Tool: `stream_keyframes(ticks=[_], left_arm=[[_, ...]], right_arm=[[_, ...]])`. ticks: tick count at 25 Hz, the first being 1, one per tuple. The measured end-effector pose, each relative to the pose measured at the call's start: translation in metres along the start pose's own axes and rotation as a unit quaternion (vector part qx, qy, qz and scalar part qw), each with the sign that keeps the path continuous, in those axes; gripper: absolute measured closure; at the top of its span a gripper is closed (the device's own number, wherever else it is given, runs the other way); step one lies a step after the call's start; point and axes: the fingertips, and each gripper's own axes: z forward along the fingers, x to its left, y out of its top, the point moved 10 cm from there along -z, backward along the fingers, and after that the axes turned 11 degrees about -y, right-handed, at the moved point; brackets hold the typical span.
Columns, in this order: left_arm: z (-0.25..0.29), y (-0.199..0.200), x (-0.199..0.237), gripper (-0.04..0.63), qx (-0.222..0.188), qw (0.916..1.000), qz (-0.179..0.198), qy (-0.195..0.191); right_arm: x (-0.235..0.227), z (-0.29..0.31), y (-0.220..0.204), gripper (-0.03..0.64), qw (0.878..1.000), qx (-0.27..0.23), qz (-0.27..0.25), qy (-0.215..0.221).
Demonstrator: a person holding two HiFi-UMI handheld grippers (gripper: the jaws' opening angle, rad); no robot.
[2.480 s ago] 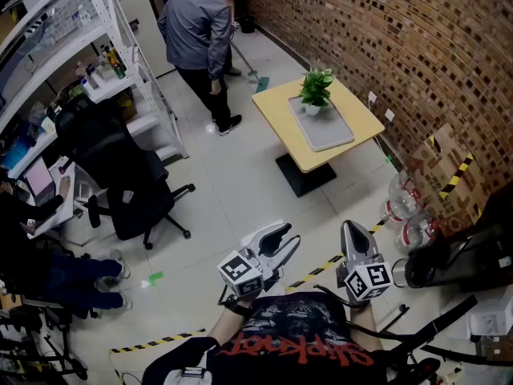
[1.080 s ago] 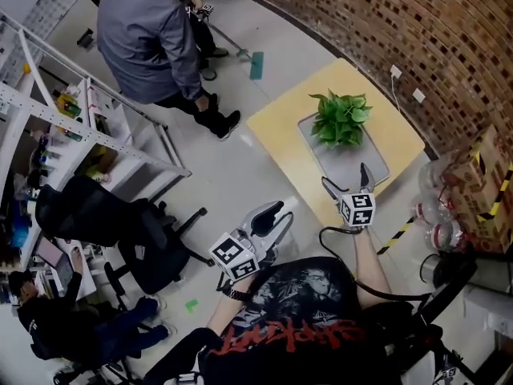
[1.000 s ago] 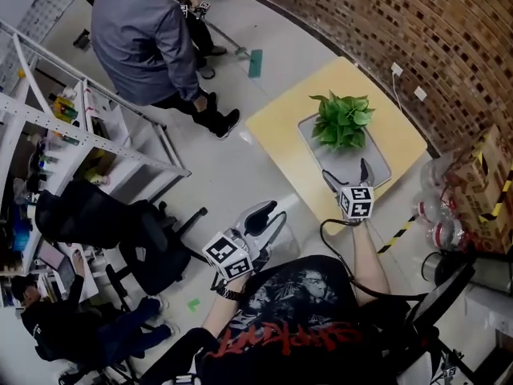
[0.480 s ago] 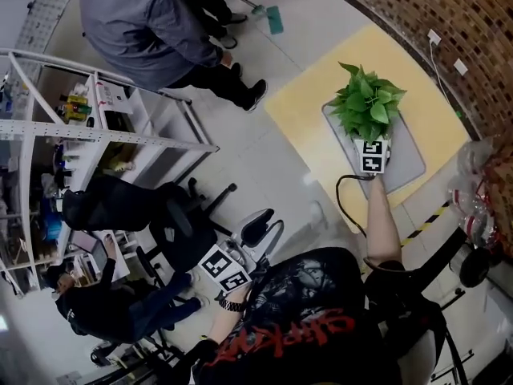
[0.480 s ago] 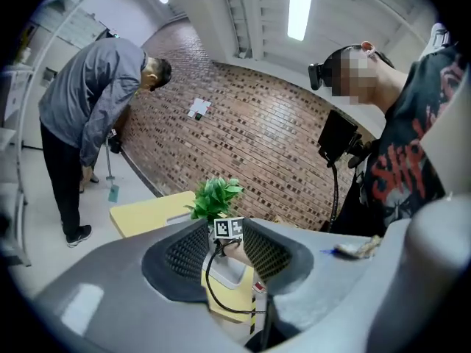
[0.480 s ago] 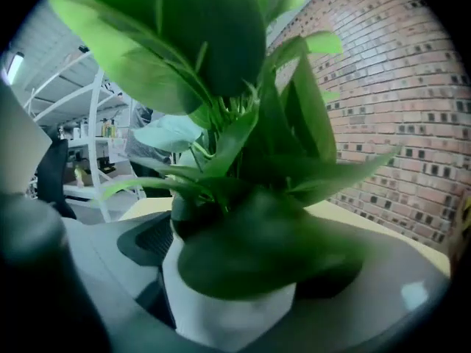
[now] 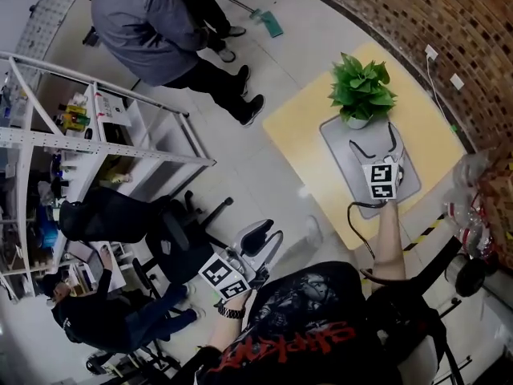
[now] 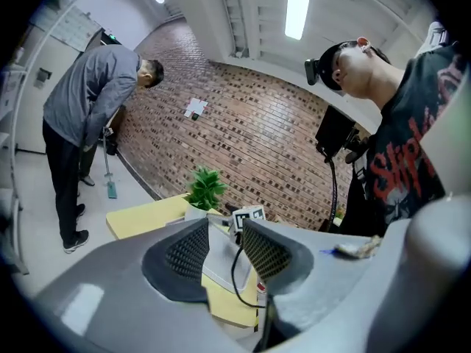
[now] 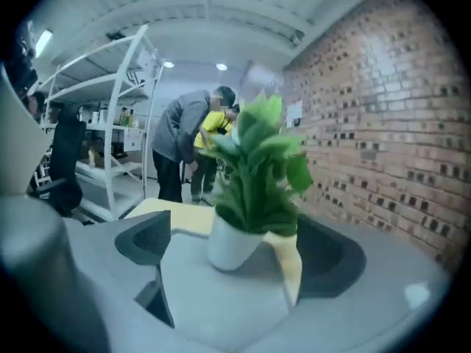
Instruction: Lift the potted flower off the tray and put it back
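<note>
Closing its wide jaws just short of the potted flower (image 7: pixel 361 95) on the tray (image 7: pixel 341 157), the right hand-held gripper (image 7: pixel 371 137) could clip and topple it; the left hand-held gripper (image 7: pixel 271 233) hangs open, empty.

From the tray (image 7: pixel 343 171), the near half is bare up to the potted flower (image 7: pixel 360 93), whose leaves overhang its pot. The right gripper (image 7: pixel 371 135) is over that half, its fingers closing, the pot just ahead and untouched. Bare tabletop (image 7: pixel 300 131) flanks the tray, and the brick wall (image 7: pixel 449 22) stands beyond.
</note>
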Motion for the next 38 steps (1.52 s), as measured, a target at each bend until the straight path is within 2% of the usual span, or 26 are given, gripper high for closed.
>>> stream_keyframes(ticks=[1, 3, 5, 8, 12, 21, 26, 31, 38], left_arm=[[0.001, 0.003, 0.008, 0.456, -0.005, 1.0, -0.001, 0.001], [0.005, 0.006, 0.02, 0.456, -0.023, 0.9997, -0.009, 0.002], [0.008, 0.003, 0.021, 0.456, -0.037, 0.9991, -0.022, 0.003], [0.013, -0.003, 0.019, 0.456, -0.033, 0.9989, -0.034, 0.006], [0.014, -0.007, 0.018, 0.456, -0.017, 0.9989, -0.038, 0.019], [0.014, -0.012, 0.015, 0.456, -0.008, 0.9992, -0.026, 0.029], [0.017, -0.009, 0.011, 0.456, -0.009, 0.9992, -0.02, 0.032], [0.015, -0.01, 0.013, 0.456, -0.016, 0.9993, -0.017, 0.029], [0.022, 0.008, 0.02, 0.456, -0.029, 0.9995, 0.002, -0.015]], right_arm=[[-0.009, 0.004, 0.008, 0.077, 1.0, 0.004, 0.022, 0.005], [-0.024, 0.021, 0.01, 0.025, 0.996, 0.019, 0.088, 0.015], [-0.021, 0.036, -0.009, 0.024, 0.992, 0.025, 0.124, 0.027], [-0.001, 0.054, -0.033, 0.023, 0.996, 0.001, 0.092, 0.024], [0.012, 0.072, -0.027, 0.023, 0.999, -0.024, 0.048, 0.008], [0.002, 0.11, -0.022, 0.023, 0.998, -0.044, 0.045, 0.016], [0.004, 0.125, -0.017, 0.037, 0.999, -0.034, 0.016, 0.02], [0.008, 0.115, -0.018, 0.055, 0.999, -0.041, 0.008, 0.003], [0.001, 0.052, -0.003, 0.06, 0.998, -0.033, 0.026, -0.036]])
